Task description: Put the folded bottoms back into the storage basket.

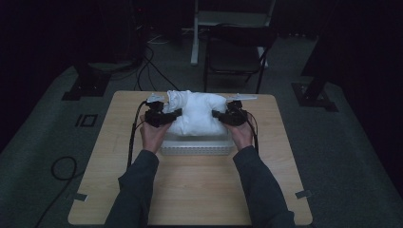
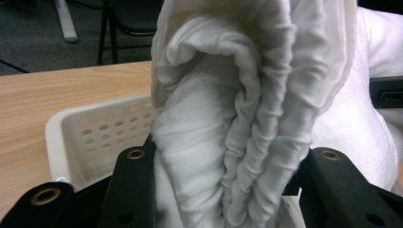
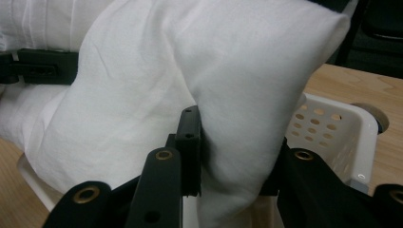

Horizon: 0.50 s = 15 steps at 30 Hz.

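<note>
My left fingers [image 2: 223,190] and right fingers [image 3: 233,166] each pinch a fold of the white cloth [image 1: 197,111], bunched above the basket [image 1: 197,145] on the worktop [image 1: 199,190].

left gripper [image 1: 177,114] – jaws clamped, level | right gripper [image 1: 216,114] – jaws clamped, facing it

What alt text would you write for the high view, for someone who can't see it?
A person's two hands hold black grippers clamped on either end of a bulky white pillow, the left gripper and right gripper holding it over a white perforated basket. The basket sits on a light wooden table in a dark room.
</note>
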### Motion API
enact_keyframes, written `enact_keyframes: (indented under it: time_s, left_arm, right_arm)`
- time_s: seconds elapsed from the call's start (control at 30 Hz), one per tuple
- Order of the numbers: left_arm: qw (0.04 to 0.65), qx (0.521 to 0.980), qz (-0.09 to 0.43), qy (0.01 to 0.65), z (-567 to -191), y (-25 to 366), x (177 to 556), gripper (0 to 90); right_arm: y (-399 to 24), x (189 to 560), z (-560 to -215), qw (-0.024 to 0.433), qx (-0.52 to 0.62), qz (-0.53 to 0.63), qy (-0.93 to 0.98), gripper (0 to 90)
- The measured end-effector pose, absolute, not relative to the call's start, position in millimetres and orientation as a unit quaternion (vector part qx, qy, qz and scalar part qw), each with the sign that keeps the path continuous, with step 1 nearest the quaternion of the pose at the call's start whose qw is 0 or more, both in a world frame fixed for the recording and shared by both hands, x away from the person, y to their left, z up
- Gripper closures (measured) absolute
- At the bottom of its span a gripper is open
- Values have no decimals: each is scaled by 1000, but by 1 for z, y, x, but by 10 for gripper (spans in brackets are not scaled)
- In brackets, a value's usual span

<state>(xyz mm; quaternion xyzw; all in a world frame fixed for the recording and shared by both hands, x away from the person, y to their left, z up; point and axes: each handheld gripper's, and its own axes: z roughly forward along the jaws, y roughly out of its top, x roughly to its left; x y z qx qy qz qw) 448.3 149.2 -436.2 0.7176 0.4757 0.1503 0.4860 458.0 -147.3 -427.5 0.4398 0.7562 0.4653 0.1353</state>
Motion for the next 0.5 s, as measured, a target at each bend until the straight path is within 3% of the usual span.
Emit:
enact_keyframes:
  time_s: [0.5]
  left_arm:
    - [471,724,146,482,-446,144,455,547]
  right_arm:
    - [-148,464,-439,128,453,454,756,703]
